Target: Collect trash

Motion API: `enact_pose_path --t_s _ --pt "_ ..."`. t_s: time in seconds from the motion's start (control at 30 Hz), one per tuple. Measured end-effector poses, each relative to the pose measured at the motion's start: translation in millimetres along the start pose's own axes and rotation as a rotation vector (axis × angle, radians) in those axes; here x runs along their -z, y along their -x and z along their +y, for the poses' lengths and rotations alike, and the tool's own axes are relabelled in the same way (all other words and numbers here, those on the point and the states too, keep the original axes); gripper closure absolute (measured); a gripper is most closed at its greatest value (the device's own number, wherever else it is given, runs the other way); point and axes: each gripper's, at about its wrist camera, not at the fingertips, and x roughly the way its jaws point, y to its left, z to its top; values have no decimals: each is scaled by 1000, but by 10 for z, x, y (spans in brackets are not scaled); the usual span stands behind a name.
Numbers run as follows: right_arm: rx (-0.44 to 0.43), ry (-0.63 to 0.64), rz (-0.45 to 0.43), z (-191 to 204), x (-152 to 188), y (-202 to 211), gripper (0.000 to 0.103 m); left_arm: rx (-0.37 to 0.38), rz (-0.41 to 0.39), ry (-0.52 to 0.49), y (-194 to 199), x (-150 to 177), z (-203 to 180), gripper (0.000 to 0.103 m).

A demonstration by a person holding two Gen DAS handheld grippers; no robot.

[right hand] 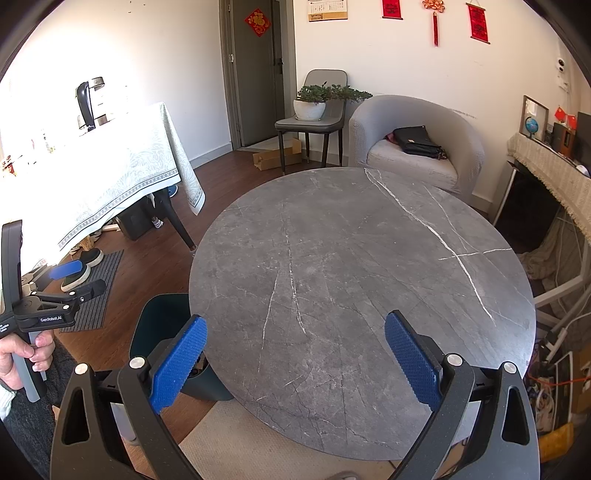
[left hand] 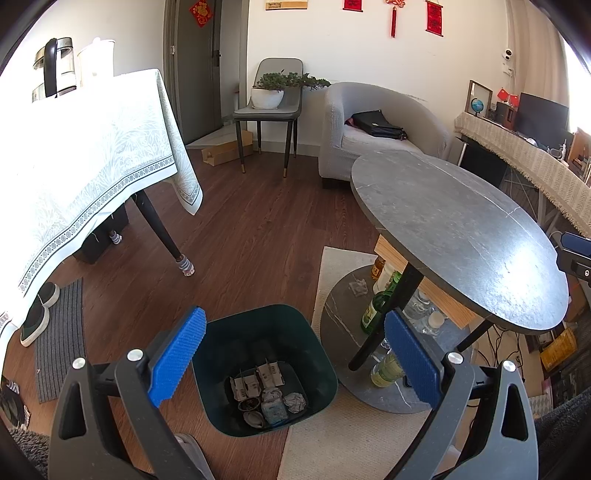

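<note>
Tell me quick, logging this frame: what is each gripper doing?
Left gripper: open, holding nothing, above the bin.
Right gripper: open, holding nothing, above the table.

A home living room: a grey armchair [right hand: 417, 147] with a black bag [right hand: 417, 140] stands at the far wall, beside a chair carrying a potted plant [right hand: 314, 101]; a cloth-covered dining table [left hand: 85, 147] at left, red festive hangings [right hand: 479, 22] above, wood flooring [left hand: 251, 229] throughout.
</note>
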Motion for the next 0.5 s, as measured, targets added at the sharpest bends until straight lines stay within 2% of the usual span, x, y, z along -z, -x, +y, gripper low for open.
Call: enact_pose_path --t_s 0.5 --pt "1 -4 -1 -27 14 12 5 5 1 -5 -8 2 -2 4"
